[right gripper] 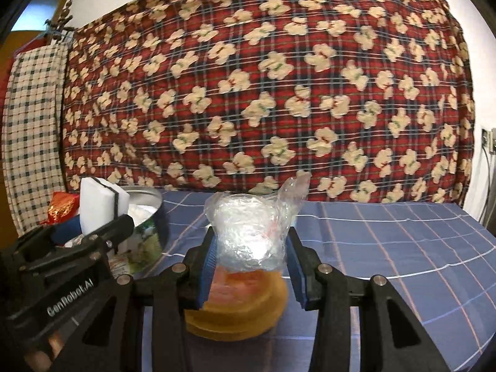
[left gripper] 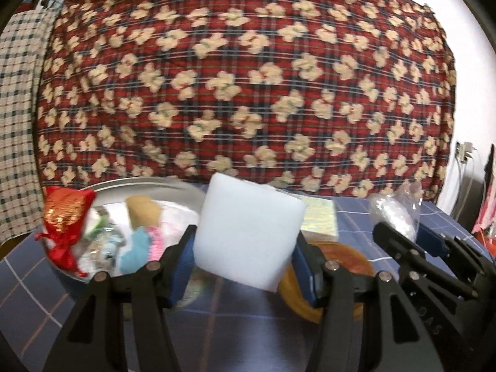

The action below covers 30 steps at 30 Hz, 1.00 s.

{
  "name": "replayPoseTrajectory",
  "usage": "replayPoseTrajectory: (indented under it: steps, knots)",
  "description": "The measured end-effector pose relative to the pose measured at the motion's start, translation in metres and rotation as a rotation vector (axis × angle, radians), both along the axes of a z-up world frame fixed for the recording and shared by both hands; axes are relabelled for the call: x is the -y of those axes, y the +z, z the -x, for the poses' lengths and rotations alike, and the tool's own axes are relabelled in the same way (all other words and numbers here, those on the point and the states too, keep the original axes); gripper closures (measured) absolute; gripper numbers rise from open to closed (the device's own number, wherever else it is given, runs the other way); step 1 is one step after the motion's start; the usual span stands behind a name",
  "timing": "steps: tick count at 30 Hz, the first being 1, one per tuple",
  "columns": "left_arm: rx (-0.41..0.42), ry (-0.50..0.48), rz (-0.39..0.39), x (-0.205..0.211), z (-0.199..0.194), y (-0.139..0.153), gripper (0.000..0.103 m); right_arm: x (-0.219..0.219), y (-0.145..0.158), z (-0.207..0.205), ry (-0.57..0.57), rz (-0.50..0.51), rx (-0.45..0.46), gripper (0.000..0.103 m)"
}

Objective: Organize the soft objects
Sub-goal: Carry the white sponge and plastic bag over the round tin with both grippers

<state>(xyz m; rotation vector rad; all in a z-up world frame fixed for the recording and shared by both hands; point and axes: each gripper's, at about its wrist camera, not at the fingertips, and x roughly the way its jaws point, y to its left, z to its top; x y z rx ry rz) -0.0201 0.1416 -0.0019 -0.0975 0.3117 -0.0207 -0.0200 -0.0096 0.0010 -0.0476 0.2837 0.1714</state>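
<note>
Clamping the white foam block between your left fingers, you hold it clear of the bench, the metal bowl just left; your right fingers pinch a crumpled plastic bag above the yellow dish, likely bound for that bowl.

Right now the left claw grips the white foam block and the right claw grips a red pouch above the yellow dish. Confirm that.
One detail is off. The right claw holds no red pouch: it grips a crumpled clear plastic bag above the yellow dish, as the right wrist view shows. The left claw does grip the white foam block.
</note>
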Motion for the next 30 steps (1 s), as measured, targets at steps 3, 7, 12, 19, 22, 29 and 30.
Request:
replayPoseTrajectory:
  steps: [3, 7, 12, 19, 22, 29, 30]
  knots:
    - [-0.009, 0.039, 0.004, -0.018, 0.0, 0.0, 0.046, -0.015, -0.001, -0.006, 0.033, 0.004, -0.023, 0.058]
    - [-0.014, 0.097, -0.013, -0.039, 0.0, 0.0, 0.046, -0.037, -0.003, -0.014, 0.074, 0.009, -0.046, 0.058]
    - [-0.026, 0.145, -0.004, -0.064, 0.001, -0.001, 0.046, -0.065, -0.002, -0.019, 0.121, 0.013, -0.043, 0.058]
    - [-0.037, 0.21, 0.009, -0.099, -0.001, 0.0, 0.046, -0.1, 0.005, -0.03, 0.171, -0.025, -0.037, 0.058]
    - [-0.036, 0.235, 0.008, -0.11, -0.002, 0.0, 0.046, -0.113, 0.007, -0.035, 0.189, -0.049, -0.035, 0.058]
    - [-0.039, 0.289, 0.01, -0.132, -0.007, 0.003, 0.046, -0.135, 0.01, -0.045, 0.209, -0.086, -0.031, 0.058]
    - [-0.038, 0.292, 0.01, -0.135, -0.008, 0.003, 0.046, -0.138, 0.01, -0.047, 0.211, -0.091, -0.034, 0.058]
